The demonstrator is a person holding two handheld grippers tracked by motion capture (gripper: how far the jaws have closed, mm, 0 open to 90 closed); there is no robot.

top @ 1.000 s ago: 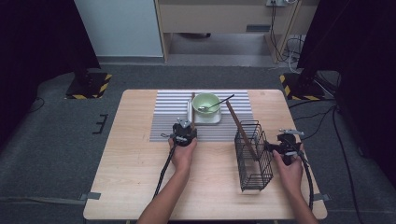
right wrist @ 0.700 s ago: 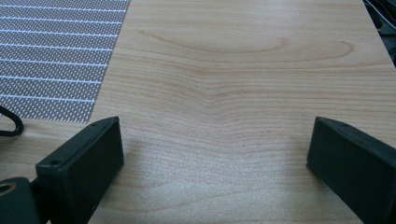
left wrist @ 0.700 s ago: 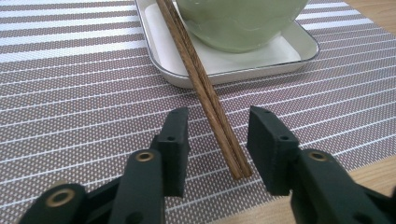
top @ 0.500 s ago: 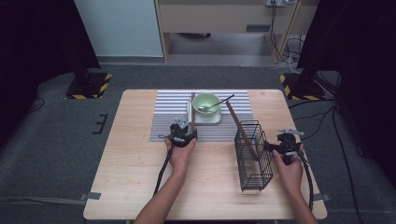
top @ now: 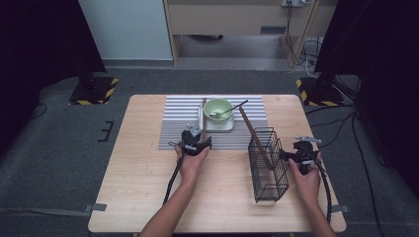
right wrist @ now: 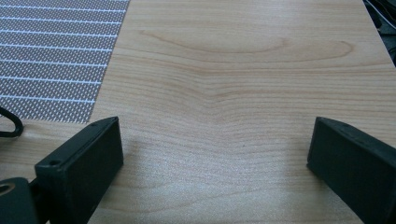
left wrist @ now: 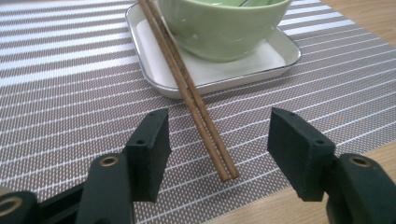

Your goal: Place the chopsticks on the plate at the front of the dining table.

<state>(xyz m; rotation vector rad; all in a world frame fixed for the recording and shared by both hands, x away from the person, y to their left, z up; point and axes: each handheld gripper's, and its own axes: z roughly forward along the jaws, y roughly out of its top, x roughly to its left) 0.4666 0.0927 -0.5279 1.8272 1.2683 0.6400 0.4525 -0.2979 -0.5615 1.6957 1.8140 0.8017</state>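
A pair of brown chopsticks (left wrist: 196, 102) lies with its far part on the rim of a white square plate (left wrist: 275, 51) and its near ends on the striped mat. A green bowl (left wrist: 219, 23) stands on that plate, with a spoon (top: 227, 111) in it. My left gripper (left wrist: 219, 121) is open; its jaws have just been opening and flank the chopsticks' near ends without touching them. In the high view the left gripper (top: 198, 134) sits just in front of the plate. My right gripper (right wrist: 217, 135) is open over bare wood, beside the black wire basket (top: 267, 163).
A long brown stick (top: 252, 131) leans out of the wire basket toward the bowl. The striped mat (top: 178, 123) covers the table's far middle. Bare wooden table (top: 143, 173) spreads in front of and to the left of my left hand.
The left gripper's jaws stand wider apart than before, with the chopsticks lying loose between them. Neither hand has shifted noticeably.
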